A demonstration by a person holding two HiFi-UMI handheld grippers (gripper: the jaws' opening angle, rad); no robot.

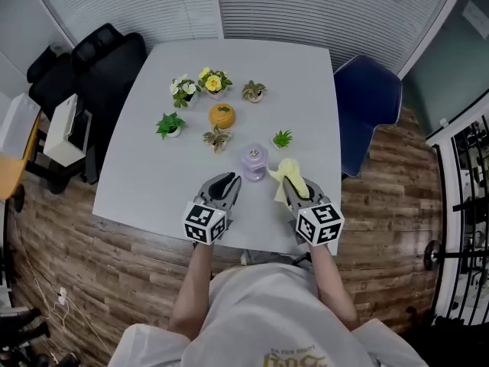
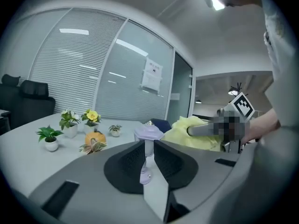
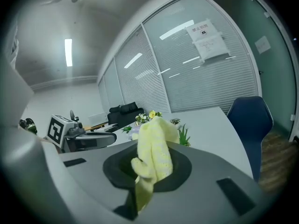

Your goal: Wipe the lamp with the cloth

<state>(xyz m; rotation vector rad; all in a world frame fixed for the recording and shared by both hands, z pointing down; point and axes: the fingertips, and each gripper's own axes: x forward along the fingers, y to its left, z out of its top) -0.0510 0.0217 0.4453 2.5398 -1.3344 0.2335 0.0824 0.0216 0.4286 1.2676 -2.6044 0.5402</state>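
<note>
On the far left of the head view, two black office chairs (image 1: 90, 71) are standing against the edge of a pale grey square table (image 1: 309, 82). Across the tabletop a group of small ornaments is sitting: a green leafy plant in a white pot (image 1: 170, 125), a white-flowered plant (image 1: 183, 89), a yellow-flowered plant (image 1: 214, 81), an orange pumpkin-shaped ornament (image 1: 222, 115), a variegated leafy sprig (image 1: 218, 138), a pale succulent (image 1: 254, 91) and a small spiky green plant (image 1: 283, 138).

Nearer the person, the left gripper (image 1: 232, 180) is reaching in from the table's near edge. In the left gripper view its two dark pads are standing close together with the thin stem of the small lavender lamp (image 2: 148, 135) between them. The left gripper (image 2: 148, 147) is clamping that stem, with the shade showing above the pads and the base below them. From the head view the lamp (image 1: 254, 160) is sitting just ahead of the left jaws, between the two grippers and in front of the plants.

Just to its right, the right gripper (image 1: 291, 187) is pinching a soft yellow knitted cloth (image 1: 289, 172). In the right gripper view the cloth (image 3: 154, 154) is bunching up between the closed jaws and trailing down below them. The cloth's upper end is lying just beside the lamp.

Beyond the table's right edge, a dark blue chair (image 1: 368, 105) is standing on the brown wooden floor (image 1: 382, 228).
</note>
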